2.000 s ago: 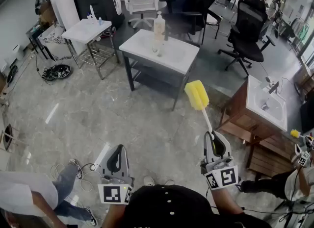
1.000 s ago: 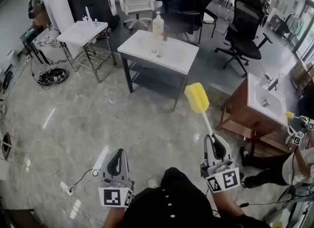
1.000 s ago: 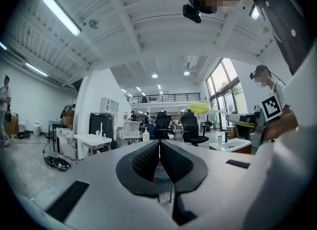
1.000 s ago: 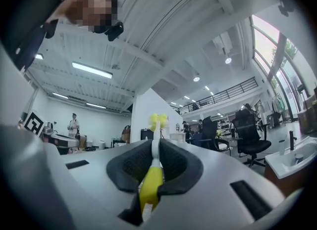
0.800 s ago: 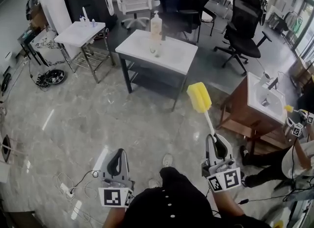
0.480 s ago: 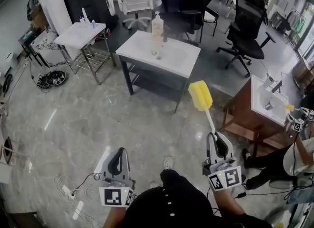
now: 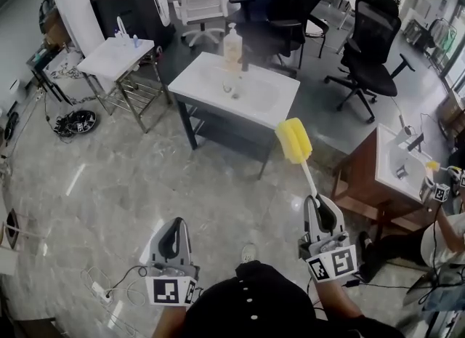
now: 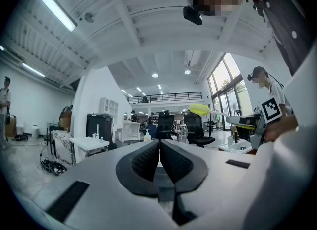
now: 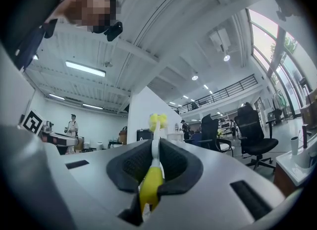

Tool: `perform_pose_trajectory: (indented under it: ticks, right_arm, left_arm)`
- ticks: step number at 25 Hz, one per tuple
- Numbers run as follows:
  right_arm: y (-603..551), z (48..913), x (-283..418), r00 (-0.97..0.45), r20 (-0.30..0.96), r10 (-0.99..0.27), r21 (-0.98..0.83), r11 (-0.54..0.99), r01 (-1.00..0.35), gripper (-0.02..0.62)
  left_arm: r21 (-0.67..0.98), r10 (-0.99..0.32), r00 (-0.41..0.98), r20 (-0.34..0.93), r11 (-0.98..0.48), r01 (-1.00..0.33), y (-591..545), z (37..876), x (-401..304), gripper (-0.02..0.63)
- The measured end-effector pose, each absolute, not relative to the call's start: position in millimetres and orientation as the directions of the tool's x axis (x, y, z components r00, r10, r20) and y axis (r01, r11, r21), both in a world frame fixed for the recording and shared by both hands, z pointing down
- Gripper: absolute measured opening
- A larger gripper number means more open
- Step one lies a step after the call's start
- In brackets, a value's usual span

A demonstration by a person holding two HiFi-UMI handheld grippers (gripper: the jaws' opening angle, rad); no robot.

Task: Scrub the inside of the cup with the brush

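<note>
In the head view my right gripper (image 7: 317, 206) is shut on the white stem of a brush whose yellow sponge head (image 7: 293, 140) points ahead and up. The right gripper view shows the brush's yellow handle (image 9: 150, 184) clamped between the jaws of the right gripper (image 9: 156, 147), with the head (image 9: 157, 121) beyond them. My left gripper (image 7: 174, 226) is held low at the left, and in its own view the left gripper (image 8: 159, 145) is shut with nothing in it. A small clear cup (image 7: 234, 88) stands on the white basin table (image 7: 272, 100) ahead, far from both grippers.
A soap bottle (image 7: 232, 38) stands at the table's far edge. A small white side table (image 7: 116, 57) is at the left, with black office chairs (image 7: 370, 46) behind. A wooden sink cabinet (image 7: 396, 166) and another person's hand (image 7: 443, 191) are at the right. Cables (image 7: 76, 122) lie on the floor.
The white table and the sink cabinet have drawn nearer as both grippers travelled forward together. The brush stays clamped in the right gripper and the left stays shut.
</note>
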State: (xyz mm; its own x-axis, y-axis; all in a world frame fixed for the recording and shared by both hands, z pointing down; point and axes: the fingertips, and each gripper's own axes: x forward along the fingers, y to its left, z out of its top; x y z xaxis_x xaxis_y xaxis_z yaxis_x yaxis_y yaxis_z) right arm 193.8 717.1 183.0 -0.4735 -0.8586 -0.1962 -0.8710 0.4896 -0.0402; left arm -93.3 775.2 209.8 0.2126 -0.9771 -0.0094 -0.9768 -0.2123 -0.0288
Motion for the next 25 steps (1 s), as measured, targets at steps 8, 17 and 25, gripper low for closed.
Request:
perform_pose_trajectory:
  ticks: [8, 17, 25]
  right_arm:
    - [656.9, 179.1, 204.3, -0.494, -0.203, -0.846, -0.052, 0.513, -0.857, 0.051]
    - [605.8, 185.0, 218.1, -0.503, -0.193, -0.843, -0.060, 0.521, -0.851, 0.051]
    - [573.4, 193.8, 216.3, -0.496, -0.173, -0.851, -0.066, 0.513, -0.856, 0.051]
  left_arm:
    - [-0.034, -0.983, 0.185, 0.000, -0.185, -0.982, 721.8, 205.8, -81.2, 0.028]
    - [-0.020, -0.987, 0.163, 0.010, -0.163, -0.986, 678.1, 210.0, -62.8, 0.028]
    - [-0.006, -0.986, 0.161, 0.048, -0.161, -0.987, 647.3, 224.9, -68.3, 0.028]
